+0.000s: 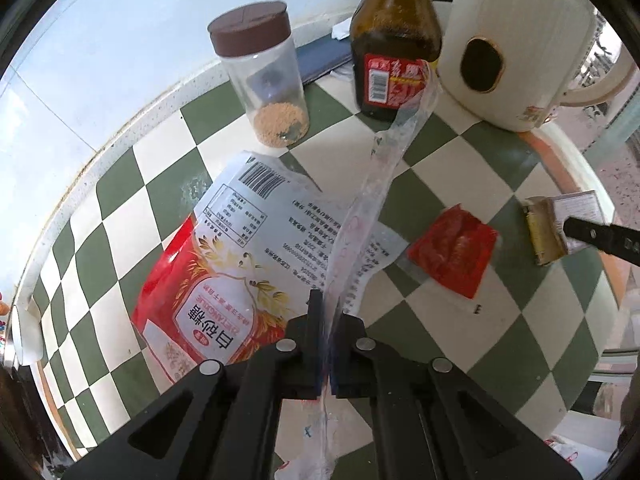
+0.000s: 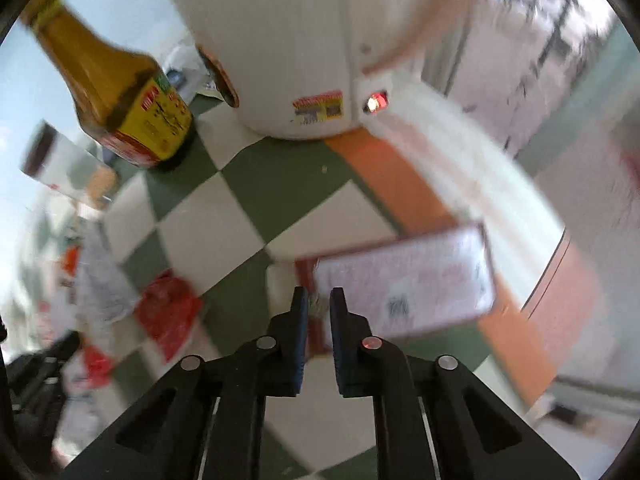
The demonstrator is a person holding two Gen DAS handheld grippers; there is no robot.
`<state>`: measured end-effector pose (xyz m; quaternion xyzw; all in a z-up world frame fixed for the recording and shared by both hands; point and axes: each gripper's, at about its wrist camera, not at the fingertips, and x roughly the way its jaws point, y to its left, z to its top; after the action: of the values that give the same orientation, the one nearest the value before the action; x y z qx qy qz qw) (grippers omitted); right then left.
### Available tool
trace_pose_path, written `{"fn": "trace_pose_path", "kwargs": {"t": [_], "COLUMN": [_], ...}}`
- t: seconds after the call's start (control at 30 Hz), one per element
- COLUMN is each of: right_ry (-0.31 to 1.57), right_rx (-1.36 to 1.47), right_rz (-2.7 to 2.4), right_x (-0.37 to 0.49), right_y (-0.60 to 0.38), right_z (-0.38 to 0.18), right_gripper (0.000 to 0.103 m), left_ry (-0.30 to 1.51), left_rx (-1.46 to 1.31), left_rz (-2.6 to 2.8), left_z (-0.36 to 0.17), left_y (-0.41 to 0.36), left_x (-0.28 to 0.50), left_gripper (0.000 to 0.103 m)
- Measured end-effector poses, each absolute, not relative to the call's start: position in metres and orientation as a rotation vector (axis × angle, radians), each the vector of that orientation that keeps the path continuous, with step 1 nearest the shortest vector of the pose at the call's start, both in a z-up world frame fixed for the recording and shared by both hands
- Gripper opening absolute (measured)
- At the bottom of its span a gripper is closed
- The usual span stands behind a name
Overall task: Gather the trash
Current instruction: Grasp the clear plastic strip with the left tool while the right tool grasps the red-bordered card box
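Left claw (image 1: 327, 308) pinches a clear plastic wrapper (image 1: 384, 176); right claw (image 2: 319, 300) grips a small carton's (image 2: 404, 280) corner at the surface's edge—lift steadily.

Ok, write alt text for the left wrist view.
The shut left gripper pinches a clear plastic wrapper strip above a red-and-white printed sugar bag on a green-and-cream checkered table. Nearby lies a red crumpled sachet.

Bright daylight, soft shadows; left wrist view sharp, right wrist view motion-blurred; fisheye edges curve.
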<state>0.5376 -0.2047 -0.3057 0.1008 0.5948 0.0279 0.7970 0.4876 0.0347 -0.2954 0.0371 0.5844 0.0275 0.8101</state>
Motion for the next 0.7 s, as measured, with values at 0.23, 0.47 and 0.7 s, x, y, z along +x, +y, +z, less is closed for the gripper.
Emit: {"fn": "trace_pose_path", "kwargs": {"t": [0.23, 0.47, 0.7], "right_ry": [1.200, 1.244, 1.289], "right_rx": [0.672, 0.795, 0.425], "right_rz": [-0.024, -0.214, -0.358], "right_x": [0.503, 0.527, 0.562], "right_y": [-0.275, -0.293, -0.232], "right_z": [-0.294, -0.320, -0.336], "right_gripper": [0.075, 0.099, 0.078], "left_ry": [1.227, 1.242, 1.247], "left_rx": [0.070, 0.083, 0.091], "left_rz": [0.059, 0.076, 0.103], "left_z": [-0.290, -0.306, -0.313], "left_y": [0.021, 0.012, 0.016], "left_x": [0.487, 0.511, 0.523], "left_gripper": [0.000, 0.000, 0.000]}}
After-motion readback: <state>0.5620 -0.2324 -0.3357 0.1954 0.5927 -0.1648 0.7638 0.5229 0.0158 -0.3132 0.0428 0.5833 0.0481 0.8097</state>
